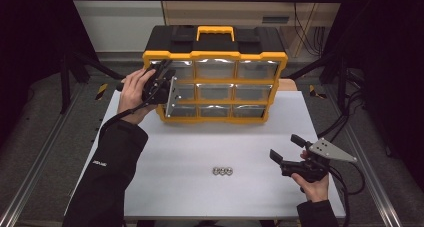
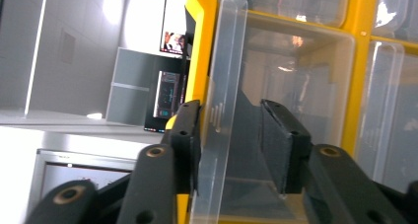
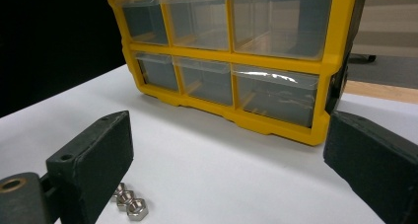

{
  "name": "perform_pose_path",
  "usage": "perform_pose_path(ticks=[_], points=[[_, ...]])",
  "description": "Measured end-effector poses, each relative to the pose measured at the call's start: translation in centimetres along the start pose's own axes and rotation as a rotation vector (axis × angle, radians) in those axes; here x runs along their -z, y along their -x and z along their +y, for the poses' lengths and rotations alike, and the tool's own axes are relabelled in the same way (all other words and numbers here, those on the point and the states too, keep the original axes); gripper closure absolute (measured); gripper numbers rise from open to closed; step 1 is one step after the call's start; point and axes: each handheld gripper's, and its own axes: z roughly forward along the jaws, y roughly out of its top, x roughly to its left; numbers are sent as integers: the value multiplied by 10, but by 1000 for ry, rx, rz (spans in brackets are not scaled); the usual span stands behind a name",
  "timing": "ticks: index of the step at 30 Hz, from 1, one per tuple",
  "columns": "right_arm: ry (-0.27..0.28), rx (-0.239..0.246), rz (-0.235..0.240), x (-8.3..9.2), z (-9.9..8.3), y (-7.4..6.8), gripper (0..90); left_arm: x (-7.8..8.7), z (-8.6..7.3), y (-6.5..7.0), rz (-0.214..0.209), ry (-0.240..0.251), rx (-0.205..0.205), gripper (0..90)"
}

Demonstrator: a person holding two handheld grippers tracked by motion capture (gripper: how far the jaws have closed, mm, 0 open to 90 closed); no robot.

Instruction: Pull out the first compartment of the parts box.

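A yellow and black drawer organizer point(image 1: 215, 54) with clear drawers stands at the back of the white table point(image 1: 165, 152). My left gripper point(image 1: 170, 83) is at its left column. In the left gripper view, the upright clear pull tab point(image 2: 229, 61) of one drawer stands between the jaws of the left gripper point(image 2: 231, 120). One pad lies against the tab and the other stands a little apart from it. Three metal nuts point(image 1: 222, 171) lie in a row near the table's front. To their right my right gripper point(image 1: 285, 147) is held open and empty.
In the right gripper view the nuts point(image 3: 130, 204) lie just past one jaw of the right gripper point(image 3: 229, 130), with the organizer point(image 3: 226, 54) beyond bare table. Black frame struts stand at both sides of the table, and cables trail at the right.
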Motion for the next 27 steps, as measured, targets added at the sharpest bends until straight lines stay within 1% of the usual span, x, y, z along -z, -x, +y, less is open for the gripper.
perform_pose_path(ticks=[1,4,5,6,7,9,13,16,17,19,22,25,27], points=[[3,0,2,0,0,0,53,0,1,0,6,-3,1,644],[3,-1,4,0,0,0,53,0,2,0,16,-1,-3,679],[3,-1,4,0,0,0,53,0,2,0,22,-2,-8,679],[3,-3,5,1,0,0,53,0,2,1,27,-2,-9,695],[4,0,5,1,0,0,53,-1,2,1,38,5,-20,716],[5,0,5,1,0,0,53,-1,2,1,42,5,-23,739],[4,0,7,1,0,0,53,-1,2,2,52,9,-35,749],[8,-3,2,0,1,0,53,-1,2,2,54,3,-55,754],[10,-4,3,1,1,0,53,-1,2,2,55,8,-64,757],[10,-4,3,1,1,0,53,-1,2,2,56,9,-67,759],[6,2,4,2,1,1,53,0,2,2,56,7,-85,765],[6,1,2,2,1,1,53,1,2,2,53,7,-93,767],[13,-1,2,2,1,1,53,1,3,3,53,7,-106,768]])
